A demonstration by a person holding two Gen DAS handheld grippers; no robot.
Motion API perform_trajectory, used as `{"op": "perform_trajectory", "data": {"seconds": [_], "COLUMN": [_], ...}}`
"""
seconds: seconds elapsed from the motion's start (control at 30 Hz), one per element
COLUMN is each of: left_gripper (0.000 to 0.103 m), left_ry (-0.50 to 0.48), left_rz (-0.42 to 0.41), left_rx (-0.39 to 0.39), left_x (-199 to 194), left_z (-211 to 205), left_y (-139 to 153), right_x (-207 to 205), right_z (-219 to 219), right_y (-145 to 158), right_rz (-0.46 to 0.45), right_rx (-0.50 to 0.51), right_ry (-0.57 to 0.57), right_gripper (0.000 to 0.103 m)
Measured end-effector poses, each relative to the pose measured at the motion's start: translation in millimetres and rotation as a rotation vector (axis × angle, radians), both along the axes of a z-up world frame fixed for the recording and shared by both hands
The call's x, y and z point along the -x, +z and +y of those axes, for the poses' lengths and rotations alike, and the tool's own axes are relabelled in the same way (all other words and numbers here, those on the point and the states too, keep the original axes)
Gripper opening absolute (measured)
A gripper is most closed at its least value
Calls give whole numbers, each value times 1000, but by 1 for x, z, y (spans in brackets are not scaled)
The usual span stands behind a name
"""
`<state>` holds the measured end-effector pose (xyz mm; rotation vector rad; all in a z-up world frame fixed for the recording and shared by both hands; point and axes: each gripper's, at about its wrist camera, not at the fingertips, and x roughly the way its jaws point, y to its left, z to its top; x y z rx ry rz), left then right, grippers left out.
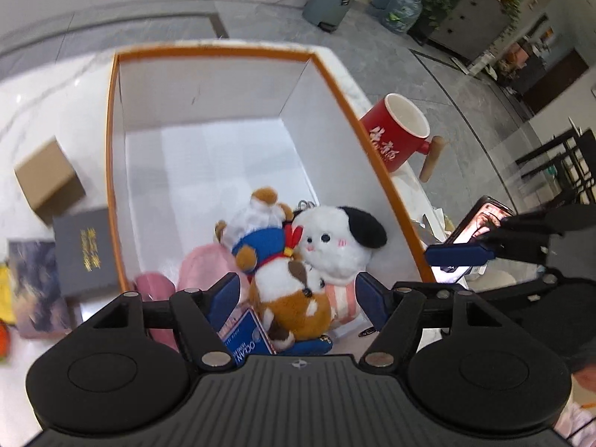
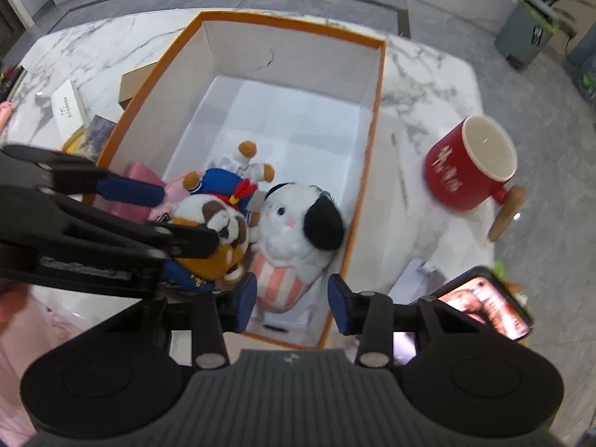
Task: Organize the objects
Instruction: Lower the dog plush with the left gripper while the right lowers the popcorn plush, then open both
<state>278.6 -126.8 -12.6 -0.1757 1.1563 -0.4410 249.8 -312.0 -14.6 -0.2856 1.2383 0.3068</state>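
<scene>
Plush toys (image 1: 298,260) piled in the near end of the orange box (image 1: 111,171) on the counter (image 2: 428,70); red mug (image 1: 398,130) beside it. Left tongs (image 1: 298,298) wide, right tongs (image 2: 292,298) half-open, both empty above the toys.

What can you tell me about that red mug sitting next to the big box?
The red mug looks ceramic, with a pale cream inside and white lettering on its side. A short red stub holds a light wooden handle that sticks out sideways. It stands upright and looks empty, on the white marble table, just outside the orange-rimmed box. Nothing else touches it.
</scene>
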Motion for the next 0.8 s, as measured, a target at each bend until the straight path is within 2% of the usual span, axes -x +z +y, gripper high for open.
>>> {"op": "perform_trajectory", "data": {"seconds": [0.13,0.27,0.33,0.4,0.7,0.8], "left_gripper": [67,49,48,48,45,45], "left_ry": [-40,-112,-125,-126,-138,-130], "left_rz": [-40,-7,12,28,75,98], "left_rx": [-55,-99,-107,-77,-19,22], "left_x": [-5,-13,-14,-16,-24,-27], "left_z": [-5,-16,-17,-17,-15,-11], "left_y": [6,-7,-16,-22,-35,-43], "right_x": [-2,-5,-6,-9,-17,-18], "right_z": [1,5,8,12,31,35], "right_y": [-1,-2,-4,-9,-42,-50], "right_rz": [-27,-87,-126,-150,-152,-140], "right_rx": [17,46,62,99,202,235], "right_ry": [23,86,139,196,387,411], "right_gripper": [36,36,36,37,36,30]}}
